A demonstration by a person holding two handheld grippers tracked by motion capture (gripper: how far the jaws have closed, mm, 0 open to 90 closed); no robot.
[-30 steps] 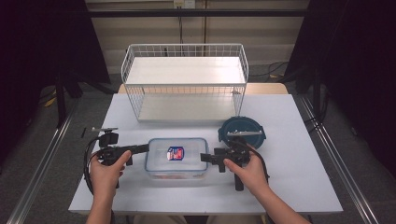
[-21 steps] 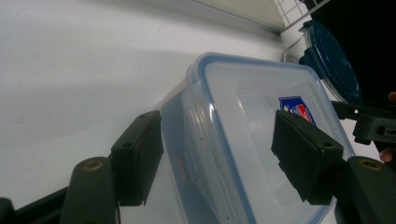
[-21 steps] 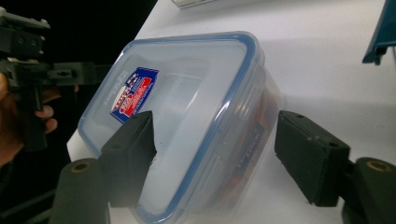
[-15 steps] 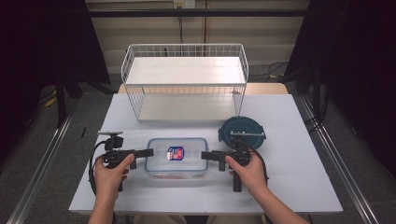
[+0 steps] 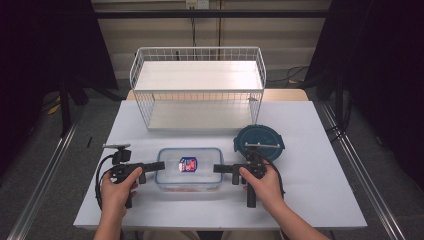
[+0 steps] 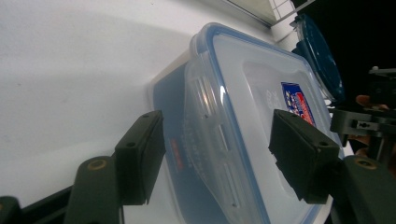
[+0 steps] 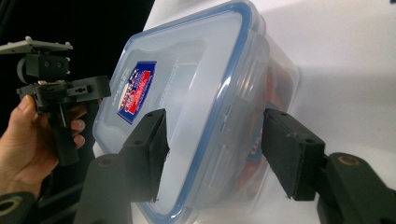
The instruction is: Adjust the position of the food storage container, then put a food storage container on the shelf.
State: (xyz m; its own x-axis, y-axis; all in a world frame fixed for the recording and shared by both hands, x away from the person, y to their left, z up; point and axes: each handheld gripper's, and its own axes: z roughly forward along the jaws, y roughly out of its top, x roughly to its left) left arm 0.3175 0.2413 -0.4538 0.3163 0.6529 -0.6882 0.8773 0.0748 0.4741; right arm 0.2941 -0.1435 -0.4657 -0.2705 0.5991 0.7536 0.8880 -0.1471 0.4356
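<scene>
A clear rectangular food box [image 5: 189, 170] with a blue-sealed lid and a red-and-blue sticker lies on the white table [image 5: 310, 200]. My left gripper [image 5: 161, 165] points level at its left end. In the left gripper view the left gripper [image 6: 217, 140] stands open, one jaw over the lid [image 6: 243, 116], the other beside the wall. My right gripper [image 5: 217, 168] faces the right end. In the right gripper view the right gripper [image 7: 212, 140] has just been closing. The box end [image 7: 201, 93] sits between its pads, which stand close without a clear press.
A round dark-blue lidded container [image 5: 259, 141] sits just behind my right hand. A white wire basket [image 5: 197, 90] with a shelf stands at the back of the table. Bare table lies to the right and along the front edge.
My left gripper has edged right, up to the box's left end. My right gripper has levelled out at the right end and stayed in place.
</scene>
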